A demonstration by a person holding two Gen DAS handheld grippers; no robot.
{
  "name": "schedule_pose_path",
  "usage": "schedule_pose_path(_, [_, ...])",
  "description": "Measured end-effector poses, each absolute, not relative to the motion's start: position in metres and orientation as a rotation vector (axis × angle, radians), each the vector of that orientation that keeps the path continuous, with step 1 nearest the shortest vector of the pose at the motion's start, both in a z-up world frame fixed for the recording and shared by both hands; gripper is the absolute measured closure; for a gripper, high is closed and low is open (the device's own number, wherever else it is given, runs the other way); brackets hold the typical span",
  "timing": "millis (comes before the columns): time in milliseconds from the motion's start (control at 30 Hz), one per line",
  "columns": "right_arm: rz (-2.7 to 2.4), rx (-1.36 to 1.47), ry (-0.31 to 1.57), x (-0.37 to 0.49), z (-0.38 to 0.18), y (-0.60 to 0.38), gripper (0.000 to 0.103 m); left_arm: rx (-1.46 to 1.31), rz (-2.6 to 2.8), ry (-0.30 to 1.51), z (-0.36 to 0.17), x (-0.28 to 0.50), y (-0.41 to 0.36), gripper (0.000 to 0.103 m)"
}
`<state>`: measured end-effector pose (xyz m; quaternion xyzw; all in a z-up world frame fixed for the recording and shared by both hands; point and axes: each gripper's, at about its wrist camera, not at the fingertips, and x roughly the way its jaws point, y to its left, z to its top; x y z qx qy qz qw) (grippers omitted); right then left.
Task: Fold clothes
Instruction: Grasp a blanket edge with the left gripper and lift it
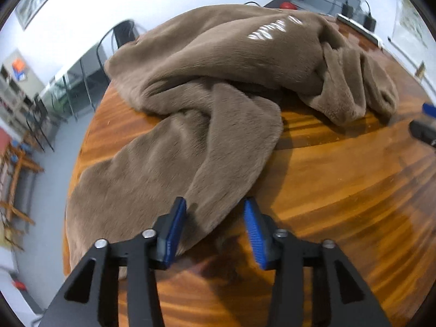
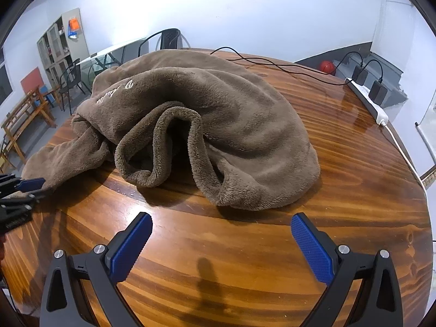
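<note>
One brown fleece garment [image 2: 196, 125] lies crumpled on the table [image 2: 245, 259]. Two hand-held grippers: left hand-held gripper [image 1: 215, 209] and right hand-held gripper [image 2: 220, 224] gape, holding nothing.

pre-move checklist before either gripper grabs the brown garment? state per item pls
1. Left gripper open: ok, jaws apart with the brown garment hem lying between them.
2. Left grip on fabric: not ok, not closed yet.
3. Right gripper open: ok, jaws wide, nothing between them.
4. Right gripper at the cloth: not ok, bare wooden table lies between it and the nearest fold.
5. Garment spread flat: not ok, it is bunched in a heap with rolled folds.
6. Black cable and power strip away from the garment: strip ok; cable cannot tell, its near end runs close to the far edge of the cloth.
</note>
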<state>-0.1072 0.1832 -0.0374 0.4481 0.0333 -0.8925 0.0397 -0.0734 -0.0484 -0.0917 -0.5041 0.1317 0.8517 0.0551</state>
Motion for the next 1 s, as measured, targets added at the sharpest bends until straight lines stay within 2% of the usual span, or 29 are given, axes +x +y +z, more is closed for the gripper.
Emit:
schedule_pose_path(67, [-2.74, 1.374, 0.102, -0.105, -0.036, 0.185, 0.0, -1.523, 2.595, 0.456, -0.099, -0.078, -0.039, 0.052])
schedule_pose_path(233, [-2.767, 1.36, 0.086, -0.096, -0.029, 0.193, 0.0, -1.558, 2.623, 0.401, -0.098, -0.104, -0.038, 0.049])
schedule_pose_path(267, [-2.773, 1.354, 0.081, -0.093, -0.027, 0.195, 0.0, -1.566, 2.629, 0.39, -0.097, -0.109, -0.038, 0.054])
schedule_pose_path(300, [-2.779, 1.348, 0.077, -0.091, -0.026, 0.197, 0.0, -1.573, 2.634, 0.378, -0.097, -0.115, -0.037, 0.067])
schedule_pose_path(333, [-2.785, 1.343, 0.072, -0.088, -0.025, 0.2, 0.0, -1.58, 2.64, 0.366, -0.097, -0.12, -0.037, 0.095])
schedule_pose_path(400, [-2.787, 1.335, 0.053, -0.083, -0.024, 0.205, 0.0, -1.578, 2.668, 0.303, -0.091, -0.129, -0.041, 0.095])
schedule_pose_path(533, [-2.783, 1.312, 0.007, -0.074, -0.023, 0.22, 0.0, -1.371, 2.847, 0.132, -0.027, -0.125, -0.065, 0.096])
schedule_pose_path(733, [-2.824, 1.298, 0.084, -0.067, -0.028, 0.238, 0.0, -1.014, 3.114, -0.026, 0.092, -0.103, -0.112, 0.096])
schedule_pose_path(867, [-2.813, 1.276, 0.173, -0.069, -0.033, 0.239, 0.0, -0.893, 3.187, -0.044, 0.139, -0.088, -0.136, 0.096])
schedule_pose_path(1000, [-2.781, 1.248, 0.249, -0.074, -0.037, 0.231, 0.0, -0.923, 3.153, 0.139, 0.133, -0.083, -0.131, 0.096])
